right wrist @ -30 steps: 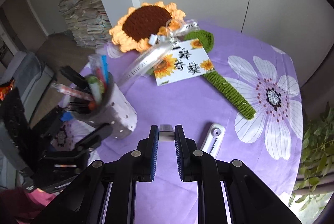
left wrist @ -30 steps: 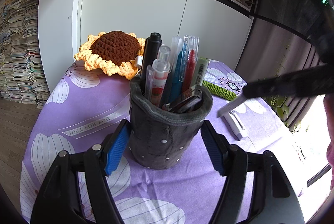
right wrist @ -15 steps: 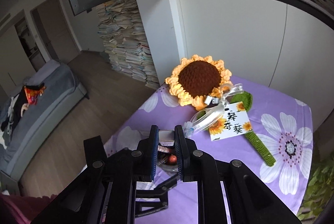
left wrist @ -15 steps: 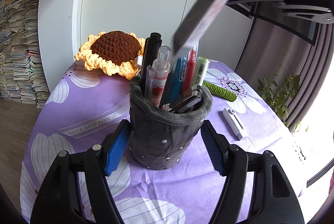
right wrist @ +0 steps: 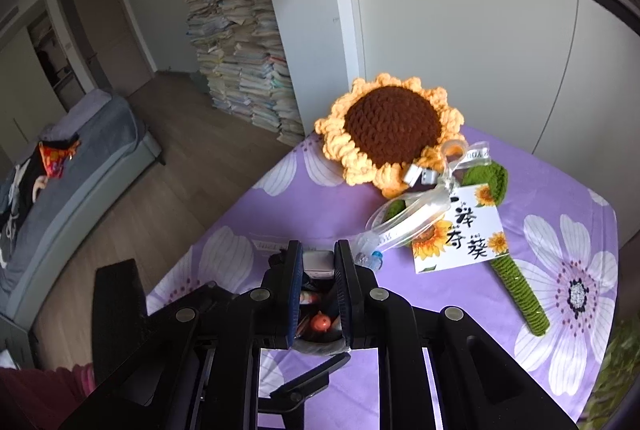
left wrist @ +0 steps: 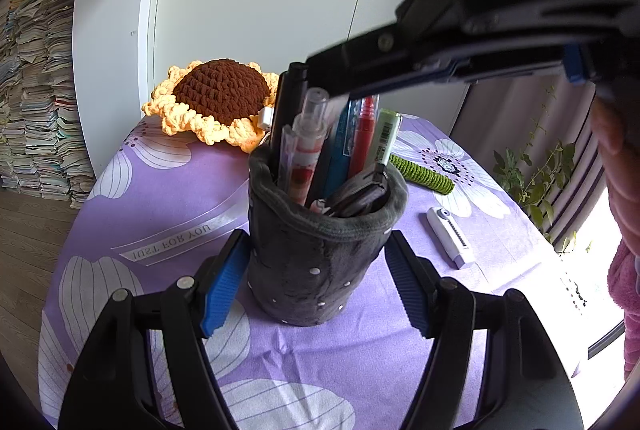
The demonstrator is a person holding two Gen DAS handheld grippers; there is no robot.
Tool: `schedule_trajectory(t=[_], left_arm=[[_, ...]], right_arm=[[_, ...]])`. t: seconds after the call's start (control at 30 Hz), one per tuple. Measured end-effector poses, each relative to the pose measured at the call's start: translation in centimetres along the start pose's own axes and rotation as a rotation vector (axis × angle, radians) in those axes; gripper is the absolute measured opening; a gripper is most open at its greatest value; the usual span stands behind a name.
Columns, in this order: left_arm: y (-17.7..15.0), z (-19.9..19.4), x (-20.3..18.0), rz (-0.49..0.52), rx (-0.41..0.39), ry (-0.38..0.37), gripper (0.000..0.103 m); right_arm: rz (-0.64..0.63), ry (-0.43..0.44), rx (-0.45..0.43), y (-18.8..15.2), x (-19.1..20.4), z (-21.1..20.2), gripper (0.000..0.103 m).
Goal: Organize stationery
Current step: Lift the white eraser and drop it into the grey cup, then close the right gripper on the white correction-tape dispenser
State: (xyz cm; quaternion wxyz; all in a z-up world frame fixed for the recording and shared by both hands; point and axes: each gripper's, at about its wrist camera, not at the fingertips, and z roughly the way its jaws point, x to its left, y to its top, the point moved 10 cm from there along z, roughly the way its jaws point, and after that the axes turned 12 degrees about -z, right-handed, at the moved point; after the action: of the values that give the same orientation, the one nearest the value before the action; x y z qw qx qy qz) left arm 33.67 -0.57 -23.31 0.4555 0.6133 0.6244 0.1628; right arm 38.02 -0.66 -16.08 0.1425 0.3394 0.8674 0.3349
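Observation:
A dark grey plush pen holder full of pens and markers stands on the purple flowered tablecloth. My left gripper is shut on it, blue pads against both sides. My right gripper is shut on a small flat grey-white stationery piece. It hangs tilted down directly over the holder's mouth. In the left wrist view the right gripper reaches in from the upper right, its tips just above the pen tops. How far the piece reaches into the holder is hidden.
A crocheted sunflower with a green stem, a ribbon and a printed card lies at the table's back. A white slim stationery piece lies right of the holder. A hand shows at the right edge.
My right gripper has carried the flat piece from low over the table at the right, up and across to above the pen holder. The left gripper and the holder have kept still.

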Motion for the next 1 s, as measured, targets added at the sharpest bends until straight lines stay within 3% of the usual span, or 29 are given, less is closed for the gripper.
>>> schedule_trajectory(t=[0.2,0.3,0.37,0.47,0.57,0.73,1.0], left_arm=[[0.0,0.1,0.1,-0.002,0.003,-0.002,0.07],[0.0,0.1,0.2,-0.004,0.004,-0.003,0.07],[0.0,0.2,0.2,-0.004,0.004,-0.003,0.07],[0.0,0.2,0.2,-0.003,0.004,-0.003,0.07],[0.0,0.2,0.2,-0.003,0.004,-0.003,0.07],[0.0,0.2,0.2,-0.004,0.004,-0.003,0.07],[0.0,0.2,0.2,-0.003,0.004,-0.003,0.07]], right_arm=[[0.062,0.043,-0.036,-0.2,-0.8,-1.3,0.017],[0.093,0.002,-0.078,-0.3,-2.2,-3.6,0.019],[0.11,-0.033,-0.071,-1.3,-3.6,-4.5,0.036],[0.155,-0.149,-0.011,-4.1,-7.0,-4.9,0.051],[0.248,-0.227,0.112,-8.5,-10.8,-3.7,0.051],[0.402,-0.206,0.25,-14.1,-13.7,-0.7,0.051],[0.458,-0.182,0.287,-15.0,-14.1,1.5,0.051]])
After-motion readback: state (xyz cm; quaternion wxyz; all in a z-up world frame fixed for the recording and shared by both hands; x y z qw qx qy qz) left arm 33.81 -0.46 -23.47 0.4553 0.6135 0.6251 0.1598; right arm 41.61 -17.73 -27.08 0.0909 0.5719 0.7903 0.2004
